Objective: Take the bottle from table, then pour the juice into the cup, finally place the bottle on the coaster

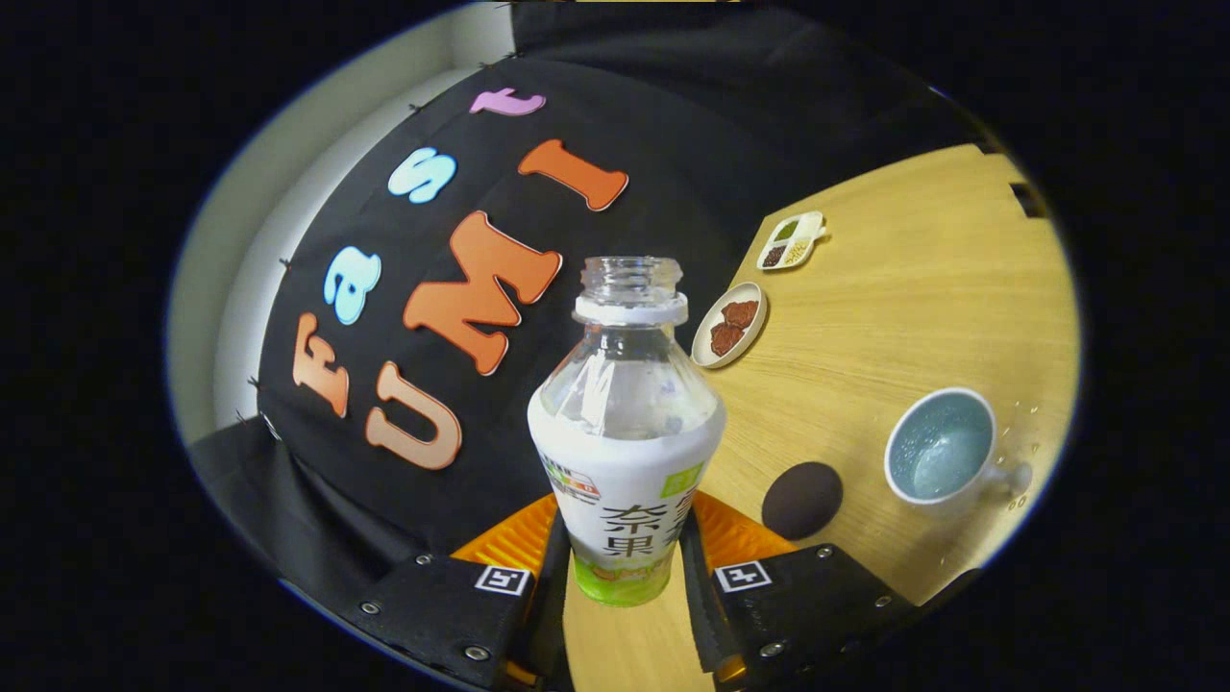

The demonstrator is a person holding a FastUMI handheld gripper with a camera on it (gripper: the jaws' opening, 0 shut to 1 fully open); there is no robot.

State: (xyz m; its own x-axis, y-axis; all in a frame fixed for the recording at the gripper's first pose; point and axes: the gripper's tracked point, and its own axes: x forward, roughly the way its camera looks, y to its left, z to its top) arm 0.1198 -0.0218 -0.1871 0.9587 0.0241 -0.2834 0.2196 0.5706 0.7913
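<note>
**Bottle in the tongs, cup already wet, coaster waiting**

The bottle [625, 432] stands clamped between the two fingers of the tongs [625, 567], which press on its labelled lower body from left and right; the tongs are closed as far as the bottle's width allows. The bottle has no cap, its neck is open, and the clear upper part looks empty or nearly so. The whole view is tilted, with the desk [913, 288] sloping away to the right of the bottle, so the tongs seem to be held at an angle and lifted off the wood.

The cup [940, 445] sits well to the right of the bottle, handle on its far right side, with what looks like a little liquid inside and a few drops on the desk beside it. By that, the pouring appears done or close to it, and the step in hand is most likely the last: setting the bottle down.

The coaster [802, 500], a dark round disc, lies on the desk between the bottle and the cup, just right of the right finger. The next move calls for bringing the bottle upright, carrying it rightward over the disc, lowering it until its base rests flat and centred, then opening the fingers.

Farther off lie a small plate of brown snacks [730, 325] and a divided dish [790, 240], both clear of the path.
</note>
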